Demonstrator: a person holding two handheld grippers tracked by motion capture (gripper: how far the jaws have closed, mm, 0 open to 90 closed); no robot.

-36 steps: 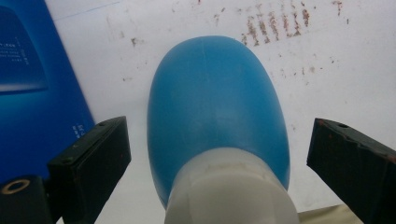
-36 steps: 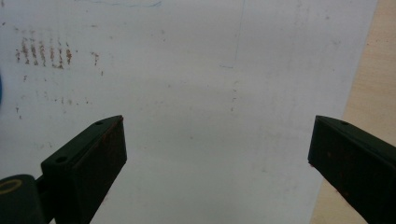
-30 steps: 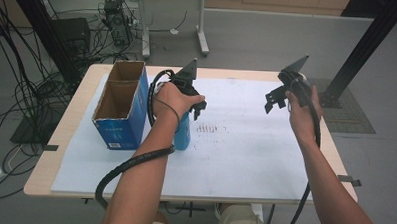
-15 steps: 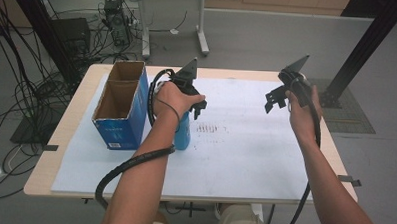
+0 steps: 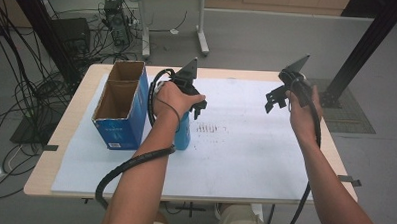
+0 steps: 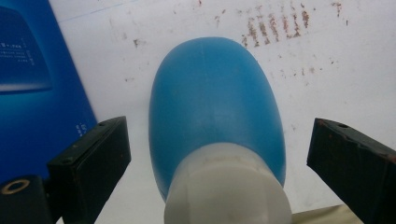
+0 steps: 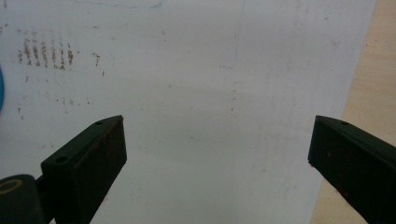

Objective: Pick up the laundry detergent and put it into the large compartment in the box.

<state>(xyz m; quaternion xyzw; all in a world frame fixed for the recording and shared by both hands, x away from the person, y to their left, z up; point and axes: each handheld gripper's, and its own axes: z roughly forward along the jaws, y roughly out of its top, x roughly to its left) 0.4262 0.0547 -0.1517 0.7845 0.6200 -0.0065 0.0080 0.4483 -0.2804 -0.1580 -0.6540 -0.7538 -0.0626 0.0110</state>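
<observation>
Left gripper (image 6: 212,163), jaws open astride the upright blue bottle (image 6: 215,112), grasp pending; right gripper (image 7: 217,158) open, idle above the counter (image 7: 359,79).

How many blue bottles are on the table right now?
1. The blue bottle with the white cap stands on the white sheet beside the open blue box, between the open jaws of the left gripper. The box's inside is partly hidden, so more may be there.

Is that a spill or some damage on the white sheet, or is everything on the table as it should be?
Only one oddity: rows of small reddish-brown marks stain the white sheet just beside the upright blue bottle. They look like dried smudges, not a fresh spill. The open blue box stands straight, and nothing seems tipped or broken.
</observation>
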